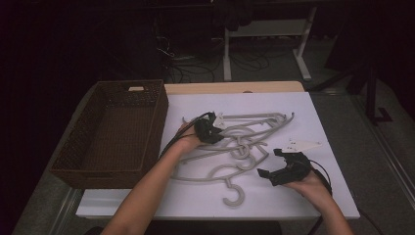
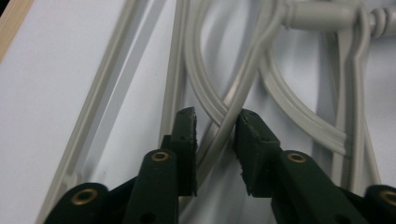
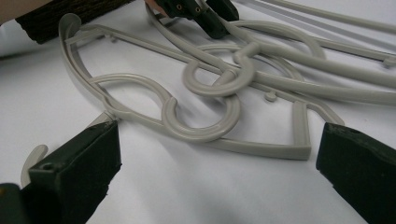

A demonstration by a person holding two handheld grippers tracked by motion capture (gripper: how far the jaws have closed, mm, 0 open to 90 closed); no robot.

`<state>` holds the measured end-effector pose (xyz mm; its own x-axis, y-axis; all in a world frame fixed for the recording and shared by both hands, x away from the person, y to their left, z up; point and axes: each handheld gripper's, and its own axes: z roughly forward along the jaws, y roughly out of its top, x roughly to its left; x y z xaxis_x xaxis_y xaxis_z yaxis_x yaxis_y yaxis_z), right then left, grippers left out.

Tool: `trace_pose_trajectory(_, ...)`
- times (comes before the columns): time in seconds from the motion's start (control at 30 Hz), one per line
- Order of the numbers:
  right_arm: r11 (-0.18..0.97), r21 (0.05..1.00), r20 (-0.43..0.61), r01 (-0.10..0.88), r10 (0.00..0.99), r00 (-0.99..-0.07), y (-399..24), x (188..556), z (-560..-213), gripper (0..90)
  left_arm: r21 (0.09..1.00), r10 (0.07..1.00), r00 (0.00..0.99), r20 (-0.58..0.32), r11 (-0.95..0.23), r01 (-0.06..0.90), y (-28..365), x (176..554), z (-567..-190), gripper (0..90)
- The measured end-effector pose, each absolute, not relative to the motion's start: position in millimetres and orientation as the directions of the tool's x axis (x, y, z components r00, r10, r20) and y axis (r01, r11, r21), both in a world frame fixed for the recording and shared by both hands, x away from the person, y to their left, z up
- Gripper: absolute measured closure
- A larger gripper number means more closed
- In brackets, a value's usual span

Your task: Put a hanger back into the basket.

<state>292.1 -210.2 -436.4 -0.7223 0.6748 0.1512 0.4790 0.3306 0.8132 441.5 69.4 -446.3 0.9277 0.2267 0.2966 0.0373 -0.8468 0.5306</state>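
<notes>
Tangled grey hangers (image 1: 240, 147) piled mid-table, right of wicker basket (image 1: 112, 132). Left gripper (image 2: 215, 128) part-open, straddling one hanger bar, not yet clamped. Right gripper (image 3: 219, 154) wide open, empty, near right of pile. Likely step: grasping. Next: close, lift free of tangle.

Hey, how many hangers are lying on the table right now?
3, counted by hooks: the near hanger by the table's front edge, and two linked hooks mid-pile, the lower hook and upper hook. The tangle may hide another.
</notes>
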Motion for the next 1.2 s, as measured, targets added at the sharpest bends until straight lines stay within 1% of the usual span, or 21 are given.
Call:
trace_pose_trajectory(0.47,0.328,0.815,0.153,0.477,0.674,-0.723,-210.6,292.4,-436.3,0.0,0.478,0.142,0.919,0.367,-0.877,-0.056,59.3,434.1,-441.3,76.8)
trace_pose_trajectory(0.77,0.325,0.819,0.15,0.473,0.674,-0.723,-210.9,292.4,-436.0,0.0,0.469,0.142,0.89,0.433,-0.879,-0.088,55.6,427.4,-432.4,80.0)
trace_pose_trajectory(1.07,0.325,0.819,0.15,0.473,0.674,-0.723,-211.0,292.5,-435.9,0.0,0.489,0.16,0.872,0.462,-0.867,-0.1,55.3,425.9,-419.2,81.6)
trace_pose_trajectory(1.1,0.324,0.819,0.151,0.473,0.674,-0.723,-211.0,292.6,-435.9,0.0,0.496,0.166,0.862,0.478,-0.862,-0.109,55.2,425.3,-413.3,81.6)
trace_pose_trajectory(1.2,0.325,0.819,0.151,0.473,0.673,-0.724,-210.7,292.9,-436.2,0.0,0.51,0.18,0.855,0.486,-0.853,-0.11,54.8,425.3,-405.5,81.9)
